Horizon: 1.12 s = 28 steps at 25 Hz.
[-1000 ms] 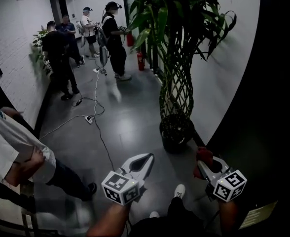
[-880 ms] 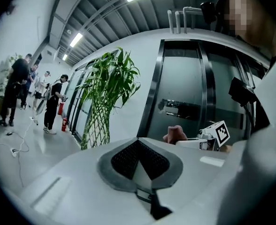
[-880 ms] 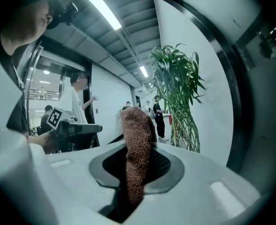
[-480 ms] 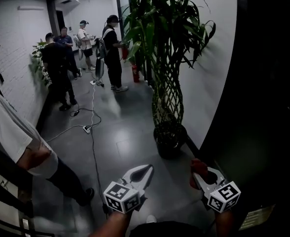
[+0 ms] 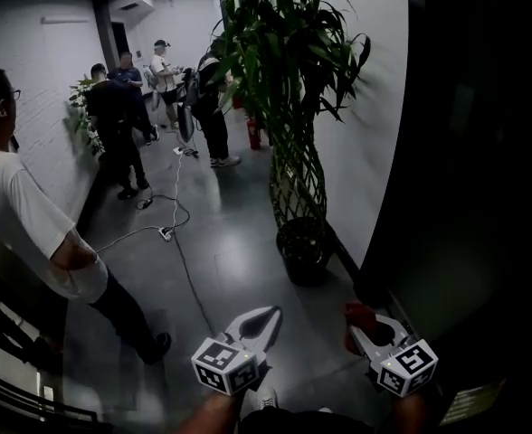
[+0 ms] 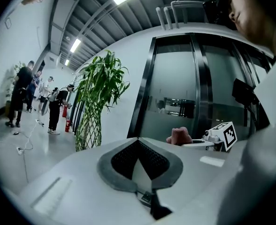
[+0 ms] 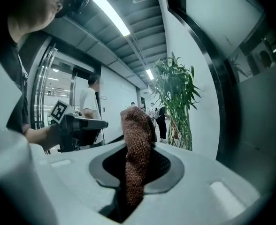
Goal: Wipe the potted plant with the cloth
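Right gripper view: nubby, knitted reddish-brown cloth (image 7: 137, 139)

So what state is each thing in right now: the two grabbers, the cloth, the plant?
Left gripper: shut, nothing between its jaws.
Right gripper: shut on the cloth.
Cloth: pinched, sticking up out of the jaws.
Potted plant: upright by the wall, untouched.
Cable: lying loose across the floor.
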Available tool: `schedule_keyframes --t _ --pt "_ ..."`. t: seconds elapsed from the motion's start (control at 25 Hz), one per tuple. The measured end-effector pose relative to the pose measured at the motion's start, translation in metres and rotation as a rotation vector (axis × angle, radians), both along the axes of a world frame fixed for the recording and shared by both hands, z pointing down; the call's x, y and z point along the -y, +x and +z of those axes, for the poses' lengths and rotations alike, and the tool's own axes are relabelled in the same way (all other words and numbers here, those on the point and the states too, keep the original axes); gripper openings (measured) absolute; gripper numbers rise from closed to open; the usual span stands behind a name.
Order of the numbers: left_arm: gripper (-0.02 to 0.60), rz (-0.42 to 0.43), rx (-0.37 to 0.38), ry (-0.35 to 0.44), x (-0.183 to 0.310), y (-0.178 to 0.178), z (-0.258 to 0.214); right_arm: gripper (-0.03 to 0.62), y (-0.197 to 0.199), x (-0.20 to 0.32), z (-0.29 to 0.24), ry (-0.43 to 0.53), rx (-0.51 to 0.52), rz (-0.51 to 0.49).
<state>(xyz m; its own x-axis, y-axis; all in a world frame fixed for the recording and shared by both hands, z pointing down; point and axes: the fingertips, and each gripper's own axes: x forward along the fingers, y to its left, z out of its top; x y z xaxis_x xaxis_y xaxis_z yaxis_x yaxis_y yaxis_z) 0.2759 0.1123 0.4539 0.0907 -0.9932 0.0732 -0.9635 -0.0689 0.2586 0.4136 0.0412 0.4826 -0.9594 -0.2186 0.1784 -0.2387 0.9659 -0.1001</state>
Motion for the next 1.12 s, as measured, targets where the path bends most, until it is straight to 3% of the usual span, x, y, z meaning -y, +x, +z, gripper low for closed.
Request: schedule_keyframes --t 0.16,0.4,0.68,1.12 --pt "0.017 -0.018 0.008 0.0 0.005 0.014 -0.005 0.061 0.02 0.011 -0.003 0.013 -0.014 -0.007" --pt "0.017 0.032 0.025 -0.035 0.043 0.004 -0.005 0.061 0.002 0.052 -0.013 0.024 0.0 0.033" --pt "0.017 0.051 0.025 -0.031 0.039 -0.026 -0.008 0.06 -0.02 0.043 -0.012 0.008 0.021 0.073" --pt "0.018 0.033 0.023 0.003 0.04 -0.042 -0.019 0.06 -0.027 0.04 0.0 -0.018 -0.007 0.113"
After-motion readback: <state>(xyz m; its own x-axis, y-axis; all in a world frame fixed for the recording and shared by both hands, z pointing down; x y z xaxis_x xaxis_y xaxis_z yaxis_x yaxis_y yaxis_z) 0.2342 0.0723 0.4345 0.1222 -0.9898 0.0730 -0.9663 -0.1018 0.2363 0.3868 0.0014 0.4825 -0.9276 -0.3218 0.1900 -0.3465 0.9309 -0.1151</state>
